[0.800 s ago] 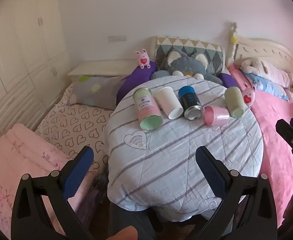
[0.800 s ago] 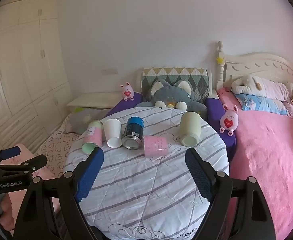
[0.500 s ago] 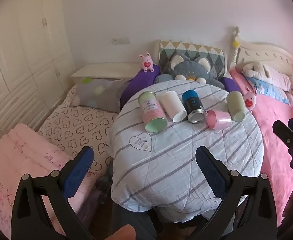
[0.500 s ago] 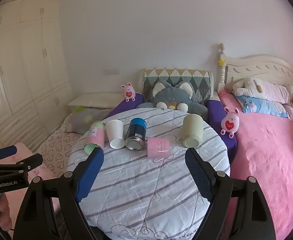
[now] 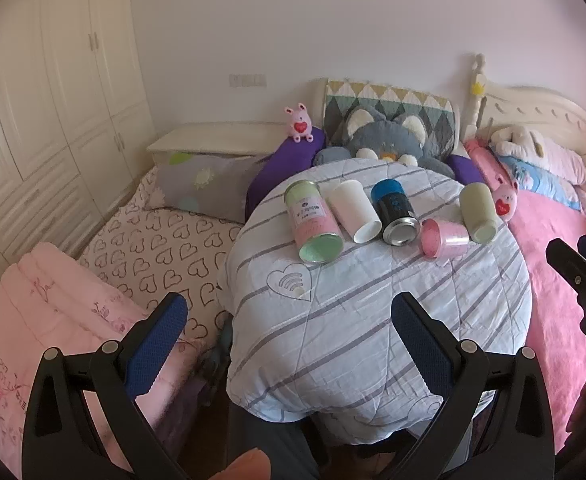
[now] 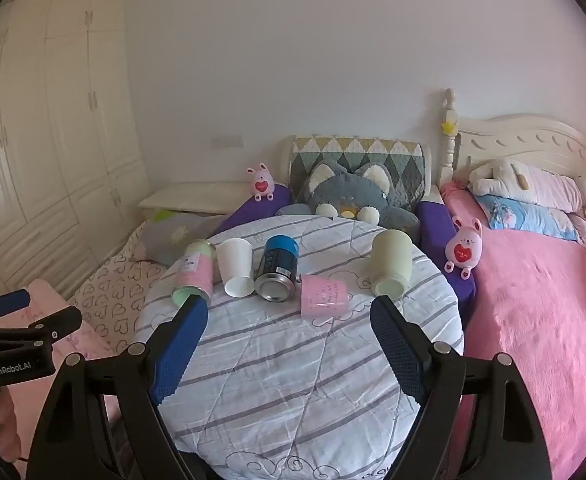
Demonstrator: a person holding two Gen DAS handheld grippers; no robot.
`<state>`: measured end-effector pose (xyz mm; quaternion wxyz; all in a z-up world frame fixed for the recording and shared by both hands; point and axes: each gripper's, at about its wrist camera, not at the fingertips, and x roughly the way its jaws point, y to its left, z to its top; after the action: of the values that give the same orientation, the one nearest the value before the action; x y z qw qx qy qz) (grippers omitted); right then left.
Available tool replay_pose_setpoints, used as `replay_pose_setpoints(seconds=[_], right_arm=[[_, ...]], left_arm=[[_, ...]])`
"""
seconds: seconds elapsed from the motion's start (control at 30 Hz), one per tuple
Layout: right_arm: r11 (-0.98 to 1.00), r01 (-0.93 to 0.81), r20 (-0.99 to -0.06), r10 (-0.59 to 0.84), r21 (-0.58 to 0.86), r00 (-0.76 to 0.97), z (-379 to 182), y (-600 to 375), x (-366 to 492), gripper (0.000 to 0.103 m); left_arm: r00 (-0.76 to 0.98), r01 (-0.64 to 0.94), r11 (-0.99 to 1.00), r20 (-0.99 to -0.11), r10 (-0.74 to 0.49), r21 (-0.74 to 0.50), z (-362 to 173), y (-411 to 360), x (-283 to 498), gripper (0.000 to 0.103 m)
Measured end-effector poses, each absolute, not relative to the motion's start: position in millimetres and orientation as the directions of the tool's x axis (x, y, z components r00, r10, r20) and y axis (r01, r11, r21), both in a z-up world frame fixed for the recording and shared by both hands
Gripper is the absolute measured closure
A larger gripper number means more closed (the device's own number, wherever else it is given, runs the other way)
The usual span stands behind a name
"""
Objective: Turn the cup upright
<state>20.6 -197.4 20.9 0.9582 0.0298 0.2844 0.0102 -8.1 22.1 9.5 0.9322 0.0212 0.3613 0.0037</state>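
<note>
Several cups and cans lie on their sides in a row on a round table (image 5: 373, 320) (image 6: 293, 380) with a striped quilt cover: a pink-and-green canister (image 5: 313, 218) (image 6: 195, 274), a white cup (image 5: 355, 210) (image 6: 235, 266), a blue-and-black can (image 5: 395, 212) (image 6: 277, 268), a small pink cup (image 5: 445, 238) (image 6: 324, 294) and a pale green cup (image 5: 478, 212) (image 6: 390, 266). My left gripper (image 5: 289, 338) is open and empty, near the table's front left edge. My right gripper (image 6: 287, 354) is open and empty, above the table's front, short of the row.
A pink bed (image 6: 533, 312) lies to the right, a heart-print mattress (image 5: 161, 240) and pink blanket (image 5: 33, 320) to the left. A grey cat plush (image 6: 349, 196) and pink bunny toys (image 6: 463, 250) sit behind the table. White wardrobes (image 6: 53, 120) line the left wall.
Both grippers have drawn back and risen slightly, so the table looks a little further off. Both stay open; the cups have not moved.
</note>
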Motion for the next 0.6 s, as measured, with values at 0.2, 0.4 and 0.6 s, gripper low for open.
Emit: replay_pose_setpoints(seconds=[0.2,0.4,0.6], right_arm=[[0.997,0.014,-0.563,0.031,0.075,0.826,14.4,-205.8,27.2,0.019],[0.997,0.019,-0.575,0.028,0.076,0.818,8.2,-211.2,32.8,0.019],[0.997,0.017,-0.588,0.032,0.077,0.809,1.5,-215.2,40.3,0.019]], left_arm=[[0.723,0.004,0.999,-0.69,0.024,0.039,0.3,21.7,-1.1,0.0],[0.715,0.01,0.999,-0.699,0.022,0.042,-2.3,18.6,6.9,0.0],[0.699,0.008,0.999,-0.714,0.026,0.044,-9.1,17.3,19.1,0.0]])
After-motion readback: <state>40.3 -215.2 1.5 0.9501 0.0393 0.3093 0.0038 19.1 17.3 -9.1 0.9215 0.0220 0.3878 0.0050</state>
